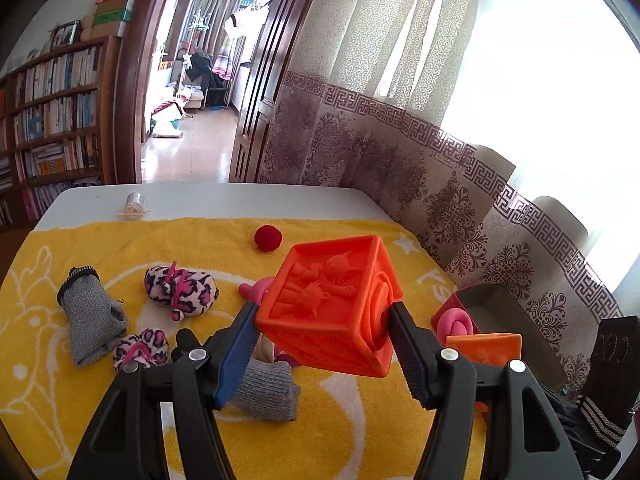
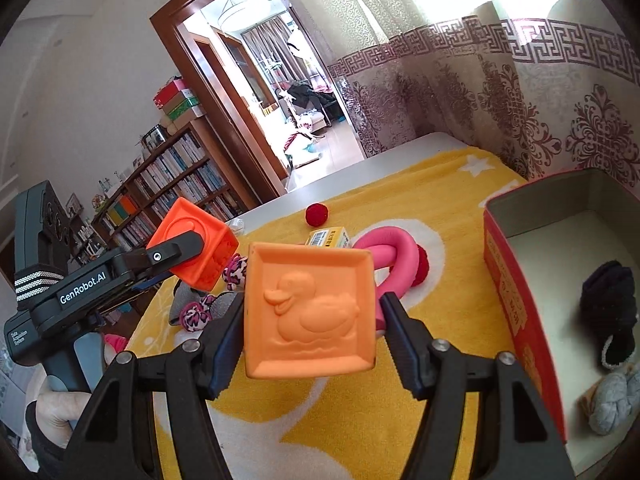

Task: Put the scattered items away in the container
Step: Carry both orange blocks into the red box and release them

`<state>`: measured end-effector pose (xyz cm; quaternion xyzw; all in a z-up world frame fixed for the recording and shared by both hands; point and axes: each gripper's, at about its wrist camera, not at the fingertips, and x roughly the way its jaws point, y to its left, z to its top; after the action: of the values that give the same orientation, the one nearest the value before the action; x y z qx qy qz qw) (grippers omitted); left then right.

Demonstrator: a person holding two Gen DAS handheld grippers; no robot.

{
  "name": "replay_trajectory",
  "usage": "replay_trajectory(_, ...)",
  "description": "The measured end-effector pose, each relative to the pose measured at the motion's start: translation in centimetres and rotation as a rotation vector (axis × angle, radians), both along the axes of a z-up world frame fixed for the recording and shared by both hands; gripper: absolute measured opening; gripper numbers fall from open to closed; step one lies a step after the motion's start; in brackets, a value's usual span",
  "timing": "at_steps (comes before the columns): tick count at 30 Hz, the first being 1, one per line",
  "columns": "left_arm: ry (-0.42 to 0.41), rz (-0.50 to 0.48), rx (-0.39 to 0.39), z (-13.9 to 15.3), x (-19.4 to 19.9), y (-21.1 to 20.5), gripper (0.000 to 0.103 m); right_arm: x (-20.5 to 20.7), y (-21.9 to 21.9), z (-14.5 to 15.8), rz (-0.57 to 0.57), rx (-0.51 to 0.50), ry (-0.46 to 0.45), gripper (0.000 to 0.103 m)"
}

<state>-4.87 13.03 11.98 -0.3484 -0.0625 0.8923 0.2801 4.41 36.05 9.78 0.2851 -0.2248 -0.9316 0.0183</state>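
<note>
My left gripper point(image 1: 322, 326) is shut on a red-orange embossed cube point(image 1: 332, 300), held above the yellow towel point(image 1: 360, 420); the same cube point(image 2: 196, 246) shows in the right wrist view. My right gripper point(image 2: 310, 320) is shut on a lighter orange duck cube point(image 2: 310, 310), also seen in the left wrist view point(image 1: 486, 350). The red box point(image 2: 516, 280) stands at the right, with dark and grey socks inside. A pink knotted ring point(image 2: 394, 258), red ball point(image 2: 317, 214), leopard-print socks point(image 1: 180, 290) and grey socks point(image 1: 90, 316) lie on the towel.
A small yellow carton point(image 2: 330, 238) lies behind the duck cube. A clear jar point(image 1: 135, 203) stands on the bare white table at the back. Patterned curtains hang close behind the table's right side. A bookshelf and open doorway are at the left.
</note>
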Motion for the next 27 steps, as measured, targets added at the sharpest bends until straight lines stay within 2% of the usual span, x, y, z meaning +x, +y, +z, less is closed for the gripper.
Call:
replay_trajectory(9,-0.003,-0.184,-0.007,0.6,2.6,8.9,0.067,6.3,9.0,1.3,-0.275,0.063,-0.005,0.069)
replay_trajectory(13,-0.002,-0.259,-0.013,0.8,3.5,13.1,0.067,8.7,11.5,1.7,-0.363,0.111,-0.011,0.069)
replay_trajectory(17,0.008,-0.332,-0.022,1.1,4.5,17.4,0.067,10.1,12.9,1.7,-0.402,0.145,-0.02,0.069)
replay_trajectory(24,-0.022,-0.412,-0.042,0.6,5.0,22.7,0.068,10.3,13.5,0.9,-0.396,0.17,-0.049,0.071)
replay_trajectory(26,-0.043,-0.416,-0.041,0.5,4.9,23.4,0.081,10.6,13.8,0.7,-0.407,0.154,-0.052,0.073)
replay_trajectory(27,-0.046,-0.414,-0.037,0.5,5.0,23.5,0.096,10.8,14.0,0.7,-0.411,0.14,-0.045,0.077)
